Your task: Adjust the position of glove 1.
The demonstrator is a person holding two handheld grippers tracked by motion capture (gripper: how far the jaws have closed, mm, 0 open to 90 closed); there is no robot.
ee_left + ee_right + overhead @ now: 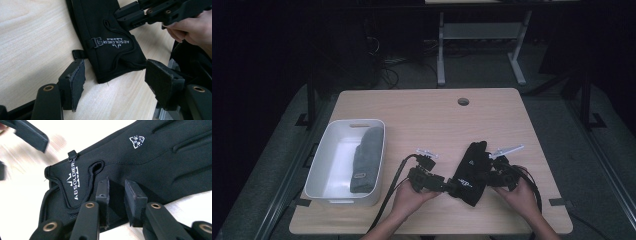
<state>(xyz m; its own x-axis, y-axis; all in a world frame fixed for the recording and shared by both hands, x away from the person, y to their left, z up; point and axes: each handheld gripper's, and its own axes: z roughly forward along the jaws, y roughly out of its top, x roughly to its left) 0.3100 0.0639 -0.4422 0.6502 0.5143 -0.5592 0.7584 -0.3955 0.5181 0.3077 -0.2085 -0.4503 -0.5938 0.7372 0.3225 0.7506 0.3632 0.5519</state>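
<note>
A black glove (471, 172) with white "ABSOLDIER" lettering lies flat on the wooden table (432, 115), cuff toward the person. My left gripper (451, 187) is at the cuff end. In the left gripper view it (115, 67) stands wide open, and the cuff (112, 62) lies between and just ahead of its pads. My right gripper (492, 172) is at the glove's right edge. In the right gripper view its jaws (117, 186) are drawn close together over that edge (120, 202), with glove fabric in the narrow gap. The right gripper (130, 16) also reaches across the glove in the left gripper view.
A white plastic bin (324, 165) stands at the table's left with a grey mitten (366, 160) lying in it. A round cable hole (463, 101) sits near the far edge. A table frame (482, 35) stands on the floor beyond.
</note>
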